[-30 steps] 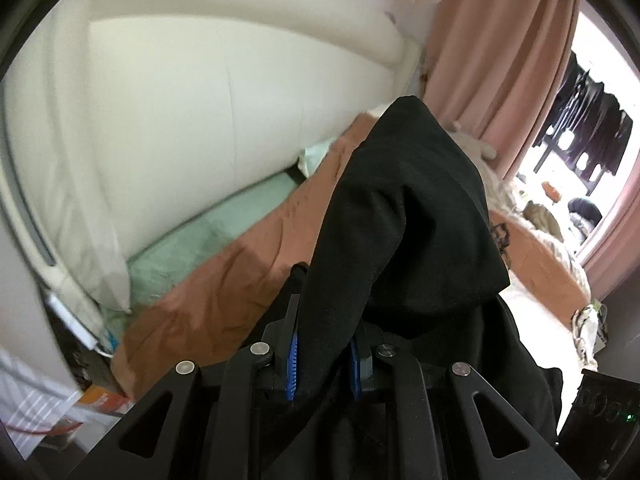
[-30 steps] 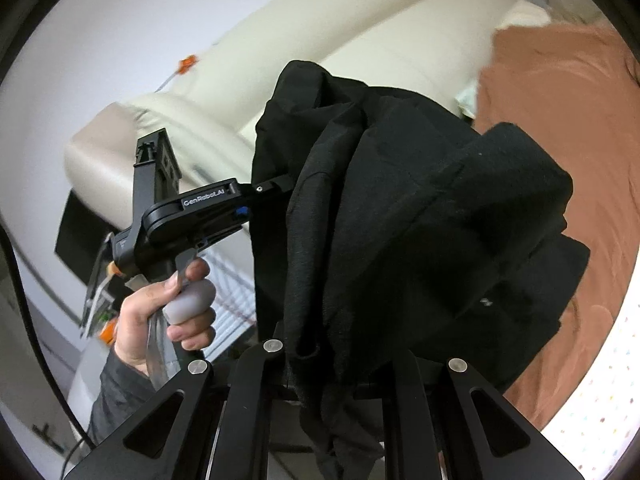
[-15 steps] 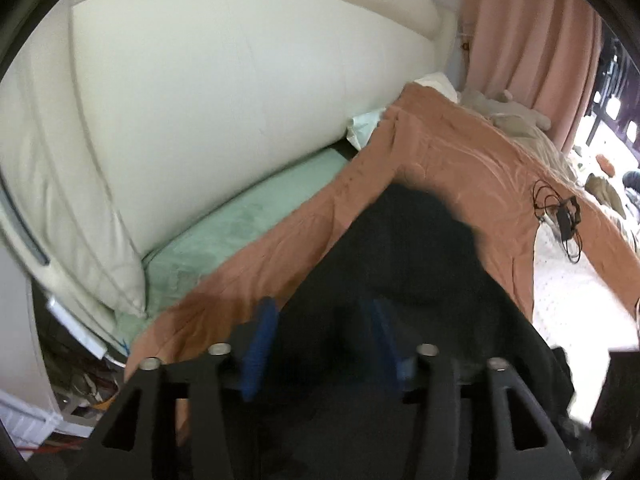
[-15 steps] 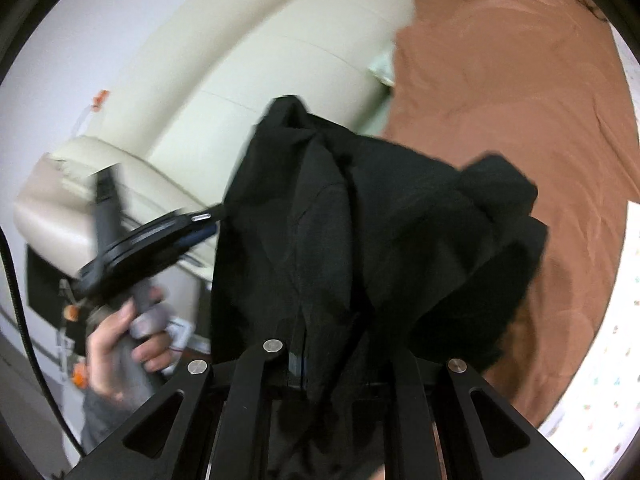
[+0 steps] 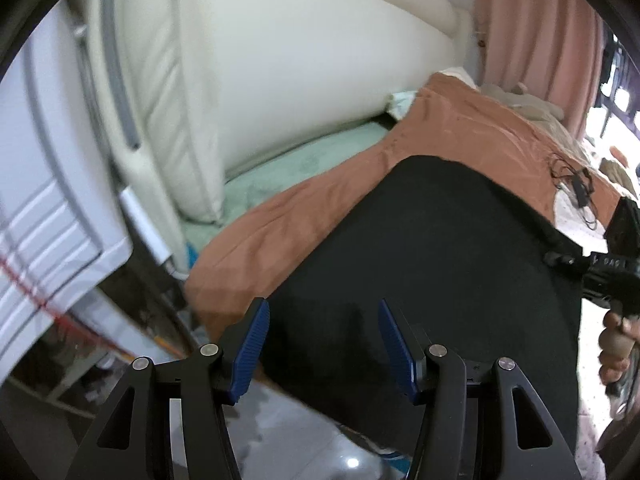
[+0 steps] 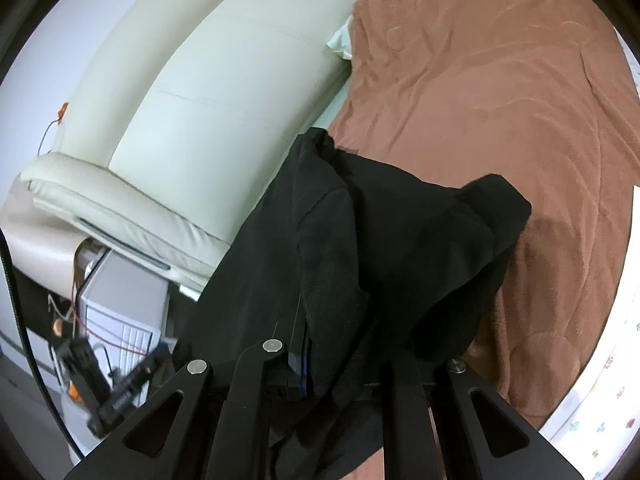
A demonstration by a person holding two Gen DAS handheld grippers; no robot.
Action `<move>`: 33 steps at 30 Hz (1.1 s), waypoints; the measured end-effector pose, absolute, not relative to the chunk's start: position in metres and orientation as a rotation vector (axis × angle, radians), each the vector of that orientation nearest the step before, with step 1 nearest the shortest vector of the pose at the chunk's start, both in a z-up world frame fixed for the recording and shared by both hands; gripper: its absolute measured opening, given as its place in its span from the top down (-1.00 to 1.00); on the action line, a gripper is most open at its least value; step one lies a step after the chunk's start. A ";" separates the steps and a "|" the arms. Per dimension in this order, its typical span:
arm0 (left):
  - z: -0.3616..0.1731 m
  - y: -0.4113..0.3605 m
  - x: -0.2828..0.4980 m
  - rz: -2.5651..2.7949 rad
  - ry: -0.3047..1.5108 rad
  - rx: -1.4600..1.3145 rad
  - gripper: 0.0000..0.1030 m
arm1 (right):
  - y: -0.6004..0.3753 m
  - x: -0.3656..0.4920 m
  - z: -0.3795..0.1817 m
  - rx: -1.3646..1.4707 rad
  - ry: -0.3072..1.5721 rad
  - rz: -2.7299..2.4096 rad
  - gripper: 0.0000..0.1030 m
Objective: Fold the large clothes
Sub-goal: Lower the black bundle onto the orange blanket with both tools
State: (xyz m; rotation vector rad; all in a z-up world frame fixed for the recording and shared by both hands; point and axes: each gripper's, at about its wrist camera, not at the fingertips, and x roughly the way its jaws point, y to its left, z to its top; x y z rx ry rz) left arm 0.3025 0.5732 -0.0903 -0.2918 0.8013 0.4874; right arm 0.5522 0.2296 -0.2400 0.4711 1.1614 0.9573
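Currently my main worry is the one-sided hold. My right gripper [image 6: 340, 364] has its jaws clamped on a bunched fold of the black garment [image 6: 384, 240], while my left gripper [image 5: 320, 344] stands with its jaws apart and pinches nothing. If I pull or lift with the right side alone, I judge the cloth will drag across the brown blanket [image 6: 500, 100] and bunch further, losing any straight edge I need for a fold.

Risk 2: the garment overhangs the near edge of the bed in the left wrist view, above the floor [image 5: 304, 440]. A careless tug toward me could slide the whole piece off.

Risk 3: the right hold is on a thick wad with several layers, so I cannot tell which edge or seam I have. Folding from an unknown layer would give a crooked result.

Position notes:
- Left wrist view: the garment lies spread on the blanket, directly ahead of and between the 2 blue pads [image 5: 250, 344]; no pad visibly presses on it. Whether the fabric touches the pad tips I cannot tell.
- Right wrist view: the garment is heaped over the jaws and hides the fingertips; the rest drapes forward onto the blanket, beside the cream headboard [image 6: 208, 92].
- The other gripper shows blurred at lower left of the right wrist view.
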 end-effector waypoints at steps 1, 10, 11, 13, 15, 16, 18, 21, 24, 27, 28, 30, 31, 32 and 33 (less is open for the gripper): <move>-0.093 0.573 0.301 0.481 0.799 -0.299 -0.12 | 0.229 0.553 -0.242 0.475 1.166 0.950 0.75; -0.104 0.567 0.299 0.494 0.791 -0.285 -0.12 | 0.225 0.549 -0.253 0.388 1.186 0.854 0.65; -0.103 0.566 0.297 0.492 0.786 -0.288 -0.12 | 0.225 0.548 -0.251 0.351 1.180 0.831 0.55; -0.099 0.566 0.291 0.503 0.775 -0.293 -0.12 | 0.223 0.544 -0.242 0.267 1.152 0.783 0.49; -0.097 0.567 0.287 0.509 0.762 -0.304 -0.12 | 0.218 0.542 -0.232 0.223 1.131 0.754 0.49; -0.096 0.567 0.286 0.510 0.756 -0.310 -0.12 | 0.215 0.541 -0.225 0.201 1.112 0.736 0.49; -0.094 0.569 0.284 0.522 0.744 -0.321 -0.12 | 0.211 0.537 -0.209 0.150 1.066 0.713 0.39; -0.093 0.569 0.283 0.525 0.731 -0.345 -0.12 | 0.212 0.531 -0.193 0.085 1.019 0.713 0.24; -0.092 0.563 0.286 0.513 0.715 -0.359 -0.12 | 0.218 0.519 -0.176 0.037 0.945 0.723 -0.04; -0.094 0.560 0.295 0.517 0.724 -0.347 -0.12 | 0.227 0.505 -0.167 0.003 0.886 0.741 -0.47; -0.096 0.559 0.297 0.526 0.731 -0.342 -0.12 | 0.230 0.502 -0.165 -0.005 0.877 0.752 -0.57; -0.101 0.559 0.299 0.530 0.734 -0.351 -0.12 | 0.239 0.495 -0.167 -0.018 0.882 0.799 -0.76; -0.105 0.560 0.300 0.523 0.740 -0.363 -0.12 | 0.246 0.490 -0.171 -0.037 0.902 0.828 -0.76; -0.110 0.561 0.301 0.522 0.750 -0.371 -0.12 | 0.254 0.485 -0.177 -0.064 0.925 0.850 -0.76; -0.115 0.561 0.301 0.532 0.756 -0.368 -0.12 | 0.261 0.479 -0.184 -0.093 0.945 0.869 -0.76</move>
